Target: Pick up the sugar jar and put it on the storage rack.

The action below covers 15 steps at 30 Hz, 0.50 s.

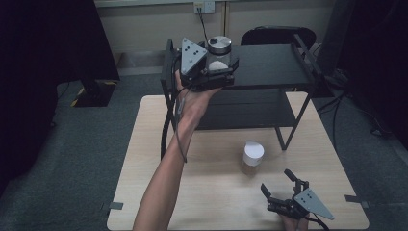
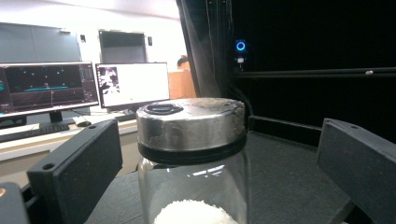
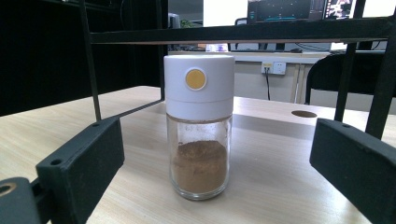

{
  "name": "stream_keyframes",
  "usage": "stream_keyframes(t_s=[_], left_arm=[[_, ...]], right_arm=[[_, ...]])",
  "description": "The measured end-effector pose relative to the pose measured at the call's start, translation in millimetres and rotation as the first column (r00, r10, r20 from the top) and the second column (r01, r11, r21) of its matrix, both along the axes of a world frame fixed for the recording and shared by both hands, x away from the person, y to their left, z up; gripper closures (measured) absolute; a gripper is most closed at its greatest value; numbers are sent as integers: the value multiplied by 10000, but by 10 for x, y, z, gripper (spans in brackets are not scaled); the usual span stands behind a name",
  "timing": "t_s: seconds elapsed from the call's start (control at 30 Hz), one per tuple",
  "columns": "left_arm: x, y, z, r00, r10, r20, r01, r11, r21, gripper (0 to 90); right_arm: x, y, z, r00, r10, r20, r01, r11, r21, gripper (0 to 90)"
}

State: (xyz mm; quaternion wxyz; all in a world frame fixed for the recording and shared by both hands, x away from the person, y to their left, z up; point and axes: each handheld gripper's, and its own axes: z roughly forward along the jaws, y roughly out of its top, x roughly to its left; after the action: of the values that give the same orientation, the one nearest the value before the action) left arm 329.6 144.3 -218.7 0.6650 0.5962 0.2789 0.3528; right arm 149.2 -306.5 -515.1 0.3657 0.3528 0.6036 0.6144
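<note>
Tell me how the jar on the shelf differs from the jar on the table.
The metal-lidded jar stands on the black shelf's top level, the white-capped jar on the wooden table. The first has a silver lid with a black band, the second a tall white cap with an orange dot. The first holds white grains, the second brown powder. Both are upright clear glass and sit between open jaws.

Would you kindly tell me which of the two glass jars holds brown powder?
The white-capped jar on the table; the metal-lidded jar on the shelf holds white grains.
</note>
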Motion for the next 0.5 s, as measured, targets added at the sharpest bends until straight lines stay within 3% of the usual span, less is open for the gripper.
stream_keyframes(t_s=[0.2, 0.5], left_arm=[[-112, 50, -65, 10000, -32, 21, 32, 10000, -83, 0], [-201, 199, -164, 9996, -65, -283, 42, 9968, -799, 0]], right_arm=[[-1, 3, 0, 10000, -15, 1, 15, 10000, 3, 17], [-17, 42, 5, 9996, -267, -30, 267, 9996, -4, 20]])
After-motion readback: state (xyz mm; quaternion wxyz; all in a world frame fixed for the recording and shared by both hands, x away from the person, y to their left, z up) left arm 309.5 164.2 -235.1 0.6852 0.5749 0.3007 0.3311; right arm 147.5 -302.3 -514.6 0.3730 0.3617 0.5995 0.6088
